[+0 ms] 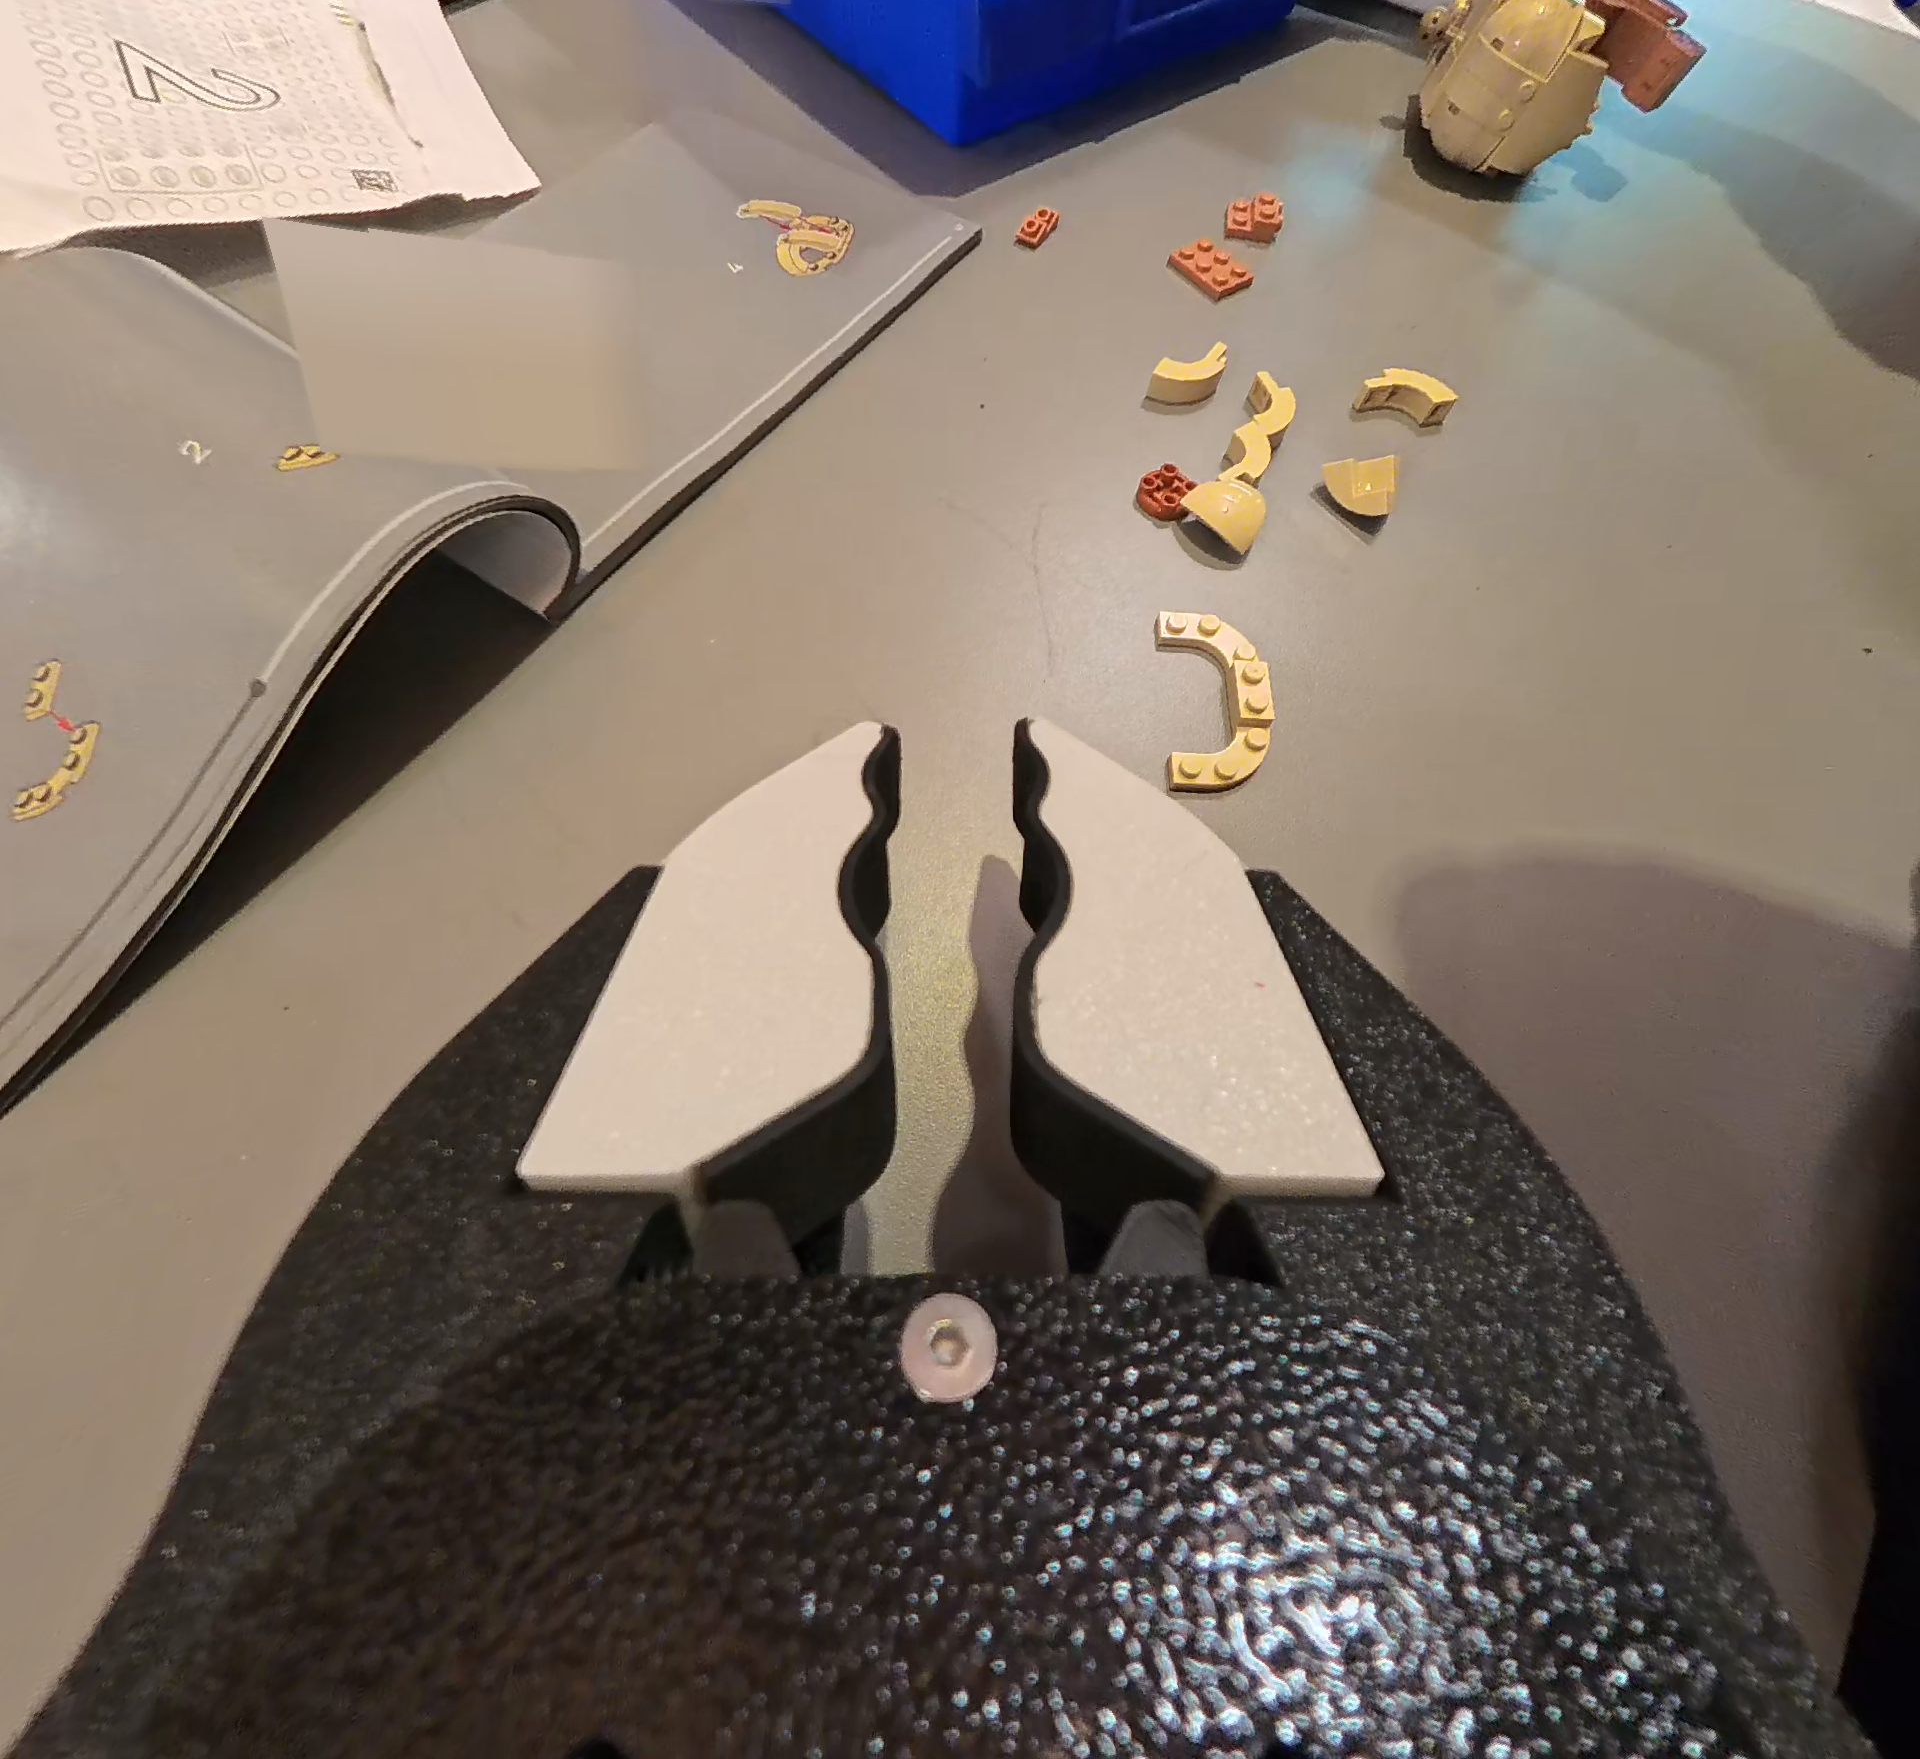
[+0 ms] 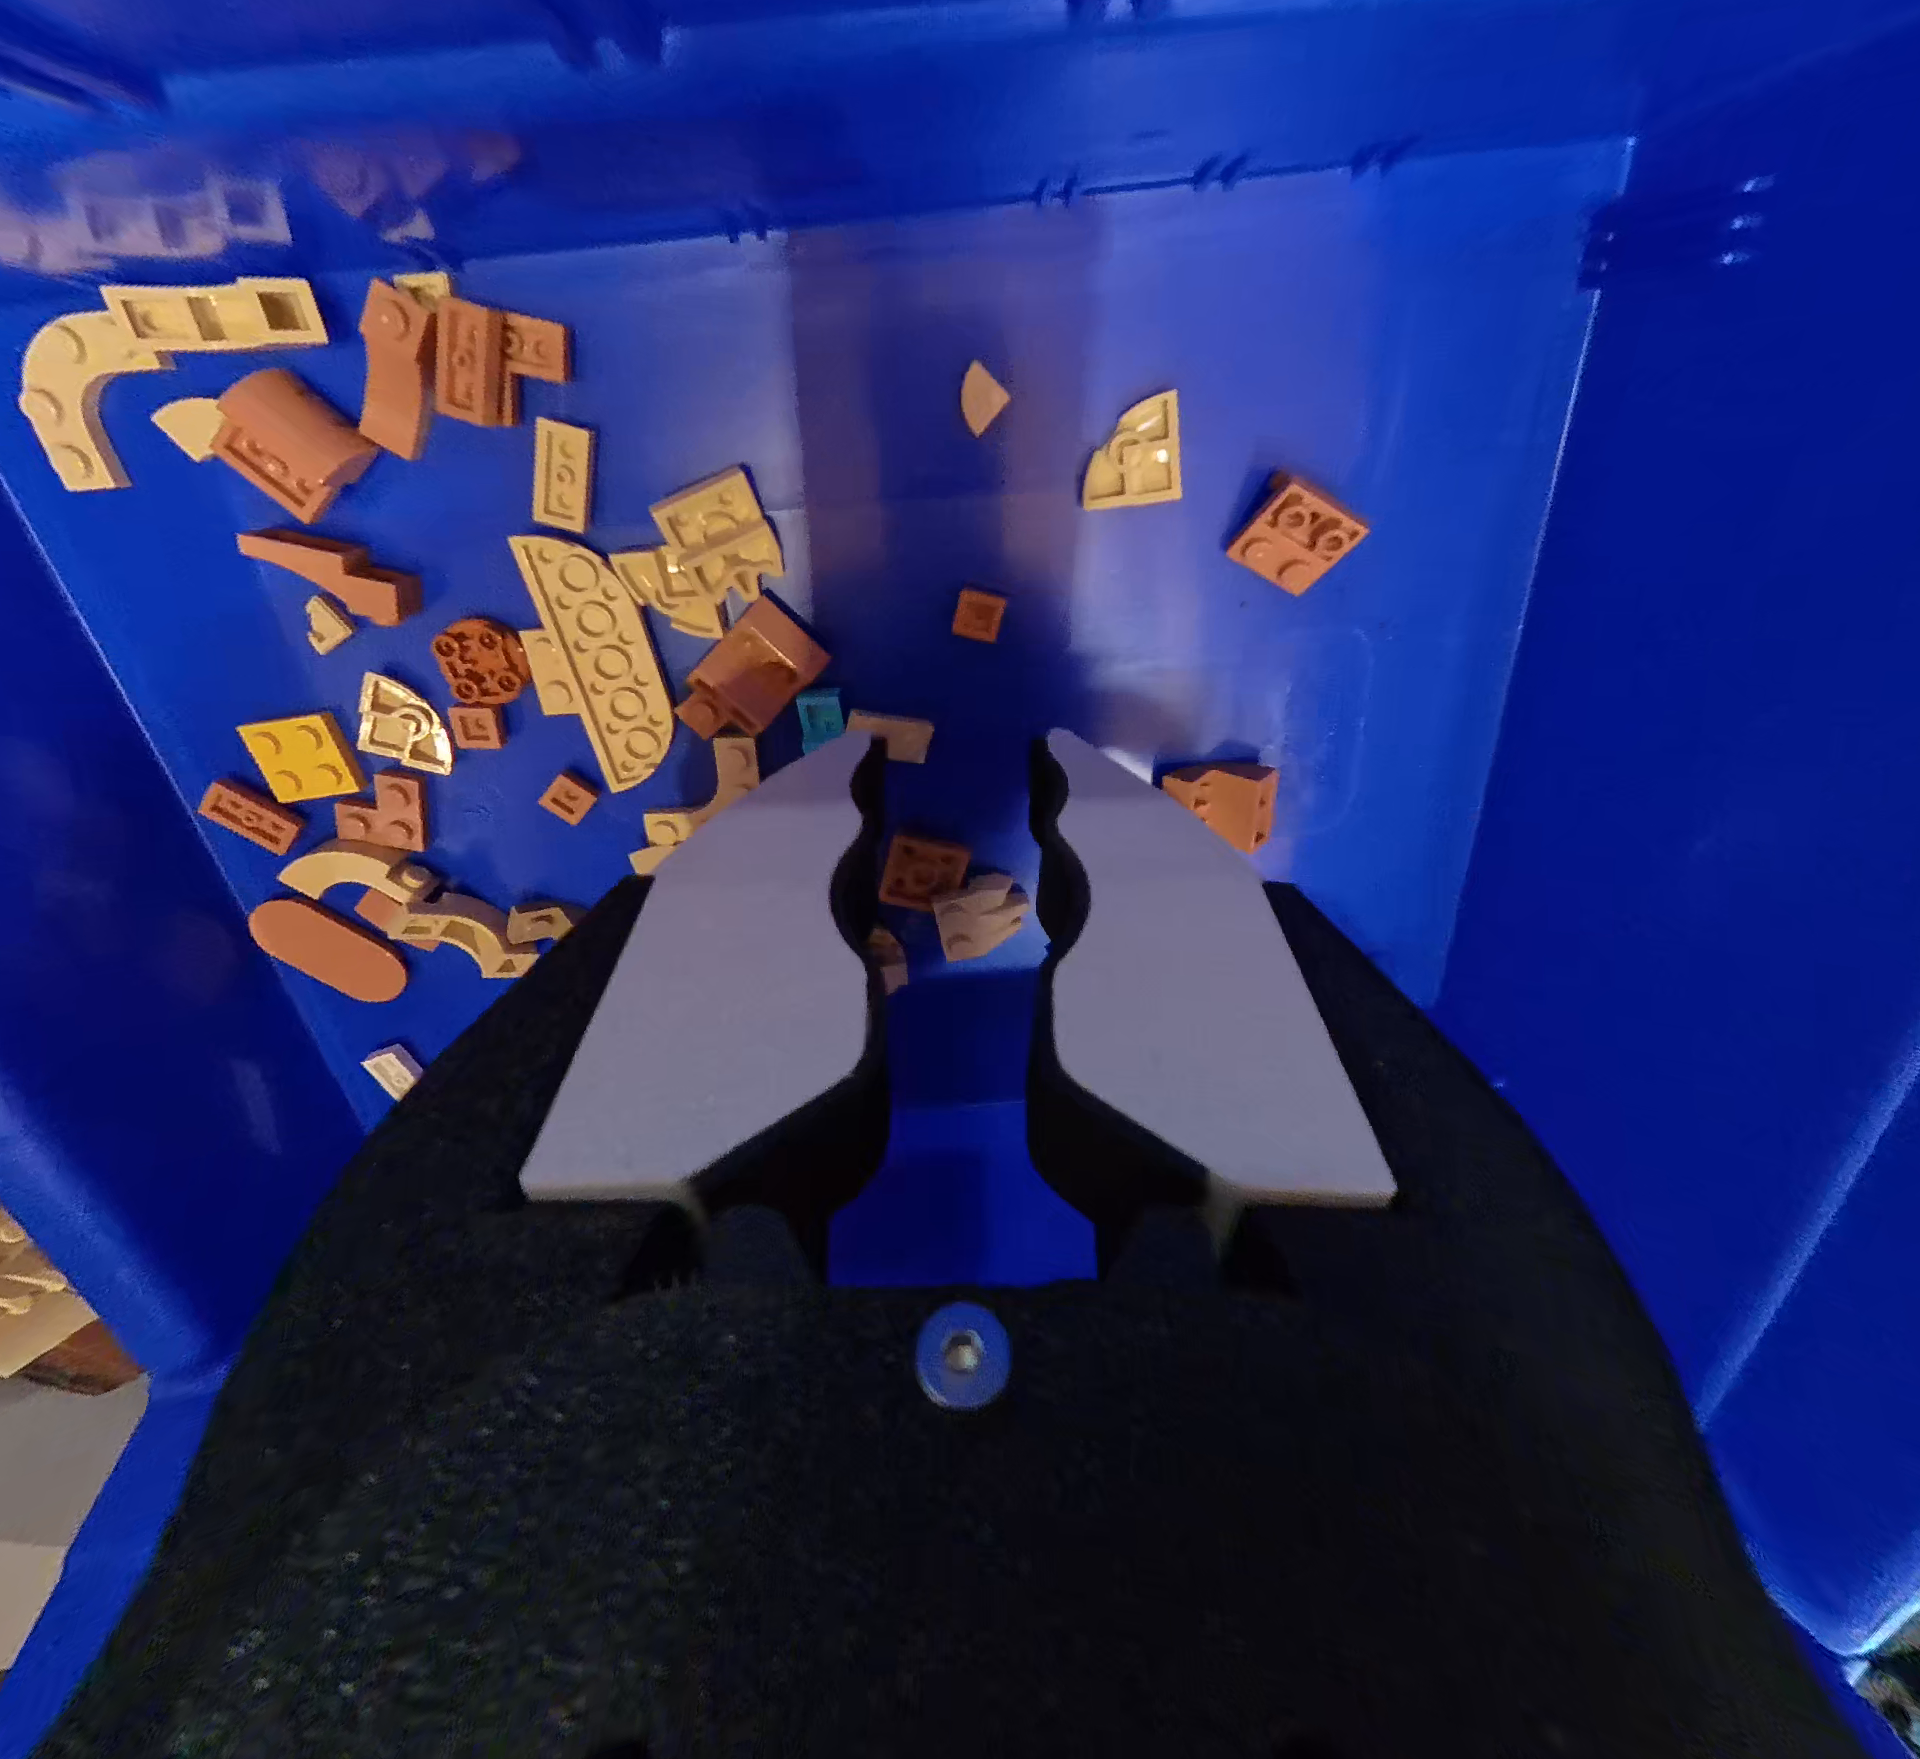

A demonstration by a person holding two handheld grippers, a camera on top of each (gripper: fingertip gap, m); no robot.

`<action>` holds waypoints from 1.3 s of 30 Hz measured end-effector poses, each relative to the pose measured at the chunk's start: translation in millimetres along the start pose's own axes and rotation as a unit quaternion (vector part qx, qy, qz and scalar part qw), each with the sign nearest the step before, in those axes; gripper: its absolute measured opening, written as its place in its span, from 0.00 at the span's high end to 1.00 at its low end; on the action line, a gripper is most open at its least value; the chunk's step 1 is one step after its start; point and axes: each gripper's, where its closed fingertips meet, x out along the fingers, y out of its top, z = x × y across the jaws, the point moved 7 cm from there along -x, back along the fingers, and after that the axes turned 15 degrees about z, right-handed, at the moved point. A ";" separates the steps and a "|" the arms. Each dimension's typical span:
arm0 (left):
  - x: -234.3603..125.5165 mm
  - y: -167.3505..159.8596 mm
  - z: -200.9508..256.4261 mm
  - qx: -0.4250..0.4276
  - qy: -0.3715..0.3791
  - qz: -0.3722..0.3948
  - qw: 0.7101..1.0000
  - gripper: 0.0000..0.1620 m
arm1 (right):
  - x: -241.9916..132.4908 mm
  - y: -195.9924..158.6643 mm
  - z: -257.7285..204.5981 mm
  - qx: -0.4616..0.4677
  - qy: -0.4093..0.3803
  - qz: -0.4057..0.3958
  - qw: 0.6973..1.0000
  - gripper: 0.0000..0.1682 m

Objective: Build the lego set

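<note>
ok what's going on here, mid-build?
Yes, a lego build is under way. The right claw is open and empty inside the blue bin, poised over loose tan and brown pieces, apparently hunting for the next one. The left claw is open and empty over the grey table, just left of a tan curved assembly. Sorted small parts, the open instruction booklet and a partly built tan model lie beyond it.

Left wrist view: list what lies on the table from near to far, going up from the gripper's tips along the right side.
Left gripper → tan curved plate → tan dome piece → brown flat plate → partly built tan model.
</note>
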 end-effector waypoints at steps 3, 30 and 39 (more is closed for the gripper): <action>0.2 -0.2 0.1 0.001 0.000 -0.001 1.000 0.88 | 1.1 -0.7 -1.0 0.006 0.003 -0.005 1.000 0.84; 0.7 -0.8 1.8 0.010 -0.002 -0.006 1.000 0.88 | 3.0 21.8 0.0 0.168 -0.071 0.030 0.983 0.87; 0.6 -0.9 4.0 0.020 -0.003 -0.006 1.000 0.88 | 9.8 13.1 -7.3 0.232 -0.107 0.018 0.967 0.83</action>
